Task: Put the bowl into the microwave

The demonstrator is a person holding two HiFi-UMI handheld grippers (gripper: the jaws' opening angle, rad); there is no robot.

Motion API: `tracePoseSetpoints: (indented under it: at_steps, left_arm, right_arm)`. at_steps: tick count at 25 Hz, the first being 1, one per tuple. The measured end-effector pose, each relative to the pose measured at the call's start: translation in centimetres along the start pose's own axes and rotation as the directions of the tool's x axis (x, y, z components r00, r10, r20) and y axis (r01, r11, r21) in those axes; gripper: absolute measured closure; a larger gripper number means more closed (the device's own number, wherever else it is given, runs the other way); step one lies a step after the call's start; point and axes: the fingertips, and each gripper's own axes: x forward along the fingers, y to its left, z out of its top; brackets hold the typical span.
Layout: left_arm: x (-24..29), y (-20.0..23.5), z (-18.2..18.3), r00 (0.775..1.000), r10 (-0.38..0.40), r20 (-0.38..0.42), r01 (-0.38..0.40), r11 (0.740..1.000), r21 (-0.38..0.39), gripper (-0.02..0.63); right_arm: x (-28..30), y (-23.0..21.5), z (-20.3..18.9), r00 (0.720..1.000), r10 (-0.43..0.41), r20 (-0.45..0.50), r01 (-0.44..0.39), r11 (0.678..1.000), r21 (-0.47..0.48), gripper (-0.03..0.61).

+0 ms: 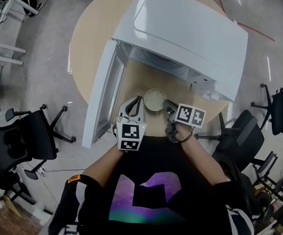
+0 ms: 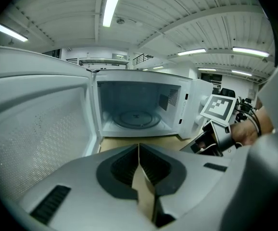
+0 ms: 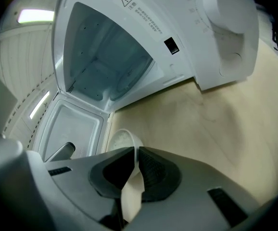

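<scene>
A white microwave (image 1: 190,38) stands on a round wooden table (image 1: 85,38), its door (image 1: 101,94) swung wide open. A small white bowl (image 1: 154,99) is just in front of the microwave's open cavity, outside it. The right gripper (image 3: 135,153) has its jaws clenched on the bowl's rim, on the side away from the microwave's door. The left gripper (image 2: 139,150), jaws pressed together with nothing between them, hovers beside the bowl on the door side, facing the glass turntable (image 2: 134,118) inside the microwave.
</scene>
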Motion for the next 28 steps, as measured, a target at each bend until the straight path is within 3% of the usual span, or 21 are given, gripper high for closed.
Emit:
tracePoseSetpoints:
  at_steps: [7,13,18,28]
  left_arm:
    - [-0.1,0.2,0.7,1.0,-0.006,0.017,0.006,1.0,0.011,0.566]
    - [-0.3,0.6,1.2,0.999,-0.007,0.031,0.007,1.0,0.003,0.566]
    - [-0.6,0.8,1.4,0.999,-0.004,0.042,0.005,1.0,-0.008,0.566]
    - [-0.6,1.1,1.7,0.998,-0.011,0.055,0.012,1.0,-0.024,0.566]
  right_arm:
    - [-0.9,0.2,0.9,0.998,0.006,0.07,-0.011,0.998,0.061,0.537]
    - [-2.1,1.6,3.6,0.985,0.017,0.172,-0.026,0.998,0.05,0.538]
    - [-2.7,2.0,4.0,0.98,0.022,0.197,-0.036,0.997,0.065,0.538]
    - [-4.5,5.4,7.0,0.951,0.08,0.299,-0.127,0.982,0.142,0.538]
